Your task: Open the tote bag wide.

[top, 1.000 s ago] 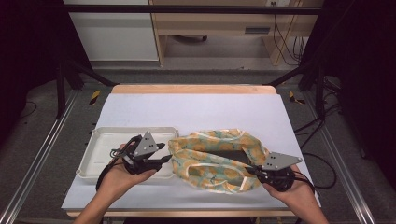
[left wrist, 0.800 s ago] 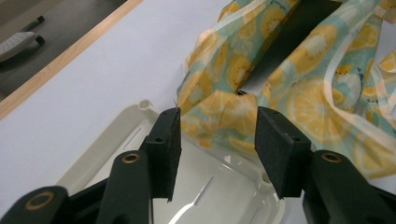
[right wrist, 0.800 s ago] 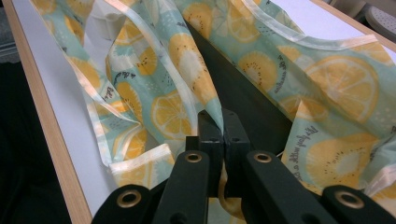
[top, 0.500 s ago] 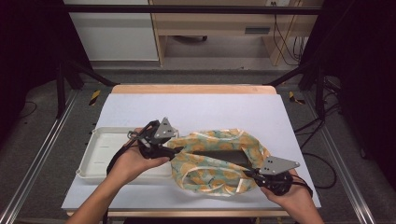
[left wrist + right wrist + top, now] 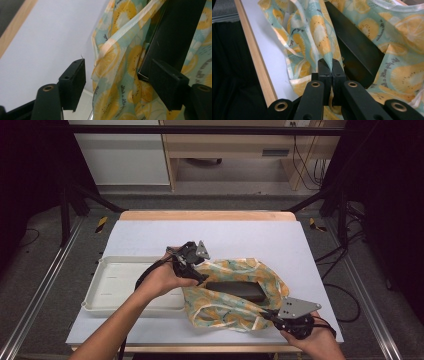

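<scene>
**Bag pinned at one corner, box lying inside**

The bag, thin and printed with lemon slices, lies crumpled on the tabletop toward the near right, its mouth spread open upward. A long black box rests inside it, lying roughly level across the middle.

The right claw sits at the bag's near right corner. In the right gripper view its jaws are pressed fully together on a pinched fold of the bag's fabric, which rises from between them like a ridge; the box lies just beyond, slanting away up to the left.

The left claw is at the bag's left edge, beside the near end of the box. Its jaws stand well apart and have just been opening. In the left gripper view, the bag's rim and a pale handle strip hang in the gap between the jaws, with no pad pressing on them. The end of the box stands just beyond the right-hand jaw, which overlaps it; whether they touch I cannot tell.

A shallow white tray lies on the tabletop just left of the bag, under the left forearm. Its right rim meets the bag's fabric. The far half of the tabletop is bare white sheet, with a wooden edge running along the near side by the right claw.
</scene>
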A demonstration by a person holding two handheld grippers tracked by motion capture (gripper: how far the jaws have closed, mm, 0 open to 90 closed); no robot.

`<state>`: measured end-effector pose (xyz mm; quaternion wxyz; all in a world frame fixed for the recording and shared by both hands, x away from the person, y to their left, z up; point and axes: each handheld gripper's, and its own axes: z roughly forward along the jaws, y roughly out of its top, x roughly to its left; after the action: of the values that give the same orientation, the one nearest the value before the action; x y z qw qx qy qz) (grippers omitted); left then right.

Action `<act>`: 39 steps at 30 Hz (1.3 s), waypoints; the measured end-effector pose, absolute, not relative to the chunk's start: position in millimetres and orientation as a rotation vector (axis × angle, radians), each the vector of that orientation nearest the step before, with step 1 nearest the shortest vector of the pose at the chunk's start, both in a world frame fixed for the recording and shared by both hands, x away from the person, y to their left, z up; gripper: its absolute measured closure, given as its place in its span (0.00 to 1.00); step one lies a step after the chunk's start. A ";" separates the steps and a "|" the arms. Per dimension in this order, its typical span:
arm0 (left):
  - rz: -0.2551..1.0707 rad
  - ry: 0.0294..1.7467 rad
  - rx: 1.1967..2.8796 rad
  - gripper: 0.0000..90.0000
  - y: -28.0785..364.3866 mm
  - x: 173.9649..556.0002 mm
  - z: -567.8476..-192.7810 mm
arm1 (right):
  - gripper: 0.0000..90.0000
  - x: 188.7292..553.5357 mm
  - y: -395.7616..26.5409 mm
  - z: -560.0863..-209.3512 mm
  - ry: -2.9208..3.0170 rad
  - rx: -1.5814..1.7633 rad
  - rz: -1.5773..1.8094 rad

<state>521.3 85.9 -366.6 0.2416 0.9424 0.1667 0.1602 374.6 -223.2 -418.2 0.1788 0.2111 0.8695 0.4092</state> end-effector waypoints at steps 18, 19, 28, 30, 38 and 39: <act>0.414 0.539 2.716 0.89 77.0 539.3 -382.7 | 1.00 360.5 -230.7 -428.0 2.501 0.576 1.131; 0.415 0.551 2.714 0.92 76.2 541.2 -382.8 | 1.00 360.5 -230.6 -428.8 2.505 0.578 1.128; 0.535 0.636 2.596 0.99 76.6 555.8 -367.9 | 1.00 361.5 -231.7 -438.9 2.547 0.584 1.097; 0.570 0.654 2.565 0.99 76.7 558.4 -363.3 | 1.00 360.3 -232.1 -440.0 2.559 0.588 1.092; 0.529 0.687 2.546 0.97 79.9 561.9 -360.8 | 1.00 360.0 -237.1 -445.7 2.588 0.596 1.079; 0.500 0.681 2.547 0.97 79.7 561.0 -361.2 | 1.00 360.5 -237.8 -445.4 2.590 0.596 1.077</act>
<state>561.0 79.7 -361.2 0.2268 0.9244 0.2472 0.1815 360.5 -237.8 -445.4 0.1366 0.2060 0.8947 0.3720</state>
